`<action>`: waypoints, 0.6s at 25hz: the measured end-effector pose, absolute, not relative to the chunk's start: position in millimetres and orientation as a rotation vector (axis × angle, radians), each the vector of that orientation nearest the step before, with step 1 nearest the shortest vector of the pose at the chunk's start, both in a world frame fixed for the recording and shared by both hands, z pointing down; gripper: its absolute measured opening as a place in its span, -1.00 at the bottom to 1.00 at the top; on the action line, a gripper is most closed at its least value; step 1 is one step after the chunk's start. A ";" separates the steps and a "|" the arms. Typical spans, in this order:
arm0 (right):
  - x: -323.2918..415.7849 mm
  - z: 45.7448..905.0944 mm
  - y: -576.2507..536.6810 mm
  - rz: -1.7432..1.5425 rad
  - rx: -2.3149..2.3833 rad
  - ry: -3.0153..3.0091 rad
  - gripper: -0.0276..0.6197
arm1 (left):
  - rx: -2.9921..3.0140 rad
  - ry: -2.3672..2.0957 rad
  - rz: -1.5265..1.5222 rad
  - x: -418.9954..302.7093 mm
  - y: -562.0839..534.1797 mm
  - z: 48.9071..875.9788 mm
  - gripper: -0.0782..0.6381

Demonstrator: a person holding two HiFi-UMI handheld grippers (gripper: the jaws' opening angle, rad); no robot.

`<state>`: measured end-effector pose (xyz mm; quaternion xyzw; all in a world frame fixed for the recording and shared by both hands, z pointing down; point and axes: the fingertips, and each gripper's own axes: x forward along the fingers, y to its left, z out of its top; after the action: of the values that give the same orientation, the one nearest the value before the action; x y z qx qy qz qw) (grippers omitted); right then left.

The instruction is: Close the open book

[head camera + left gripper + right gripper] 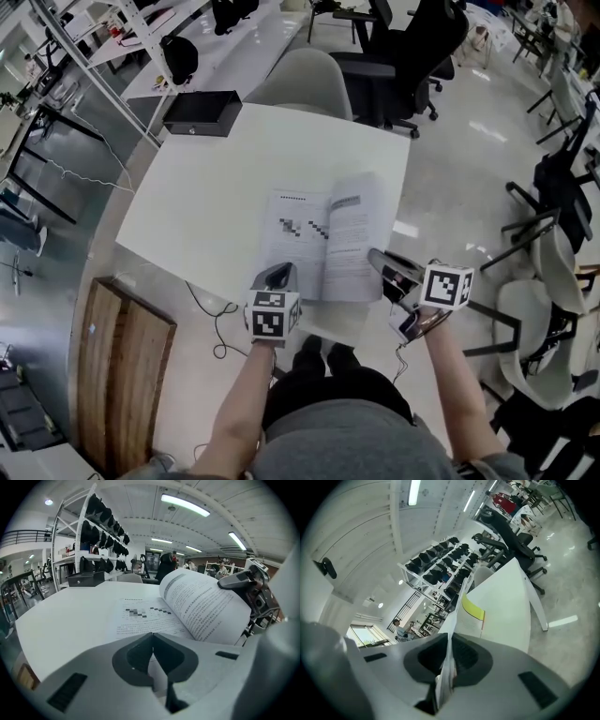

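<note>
Resting at the left: the grey left gripper (pixel 152 637) has its jaws drawn together with nothing clearly caught between them. Its tips sit at the near edge of the left page (pixel 140 616) of the open white paperback book (pixel 323 242).
Book's place: it lies on the white square table (pixel 206 178), by the table's near edge and toward the right corner. It is well apart from the black box (pixel 202 112) beside the far left corner.
Left page: it lies flat on the table, printed side up.
Right-hand leaves: the right-hand leaves (pixel 356 230) are raised off the table and bowed in a curve toward the spine.
At the right: the right gripper (pixel 449 641) is clamped on the outer edge of those leaves. Its own view shows the paper edge-on between the pads.
Done so far: the right half appears to be gripped and lifted, so the closing looks begun, though the book is plainly open.
Left to do: the lifted leaves would need to swing over the spine and come down onto the left page. The left gripper would probably have to clear that page first, and the right gripper would then let go.
</note>
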<state>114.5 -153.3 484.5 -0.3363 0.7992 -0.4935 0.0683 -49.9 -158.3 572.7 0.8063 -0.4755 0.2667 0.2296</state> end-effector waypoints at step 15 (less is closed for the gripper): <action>64.2 497.0 -165.9 -1.558 -1.003 2.399 -0.83 | 2.181 -1.338 0.713 -80.1 -159.9 573.9 -0.76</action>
<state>64.2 -165.9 497.0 -0.3303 0.7903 -0.5132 0.0551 -80.1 -159.9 573.9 0.7971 -0.4889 0.2605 0.2404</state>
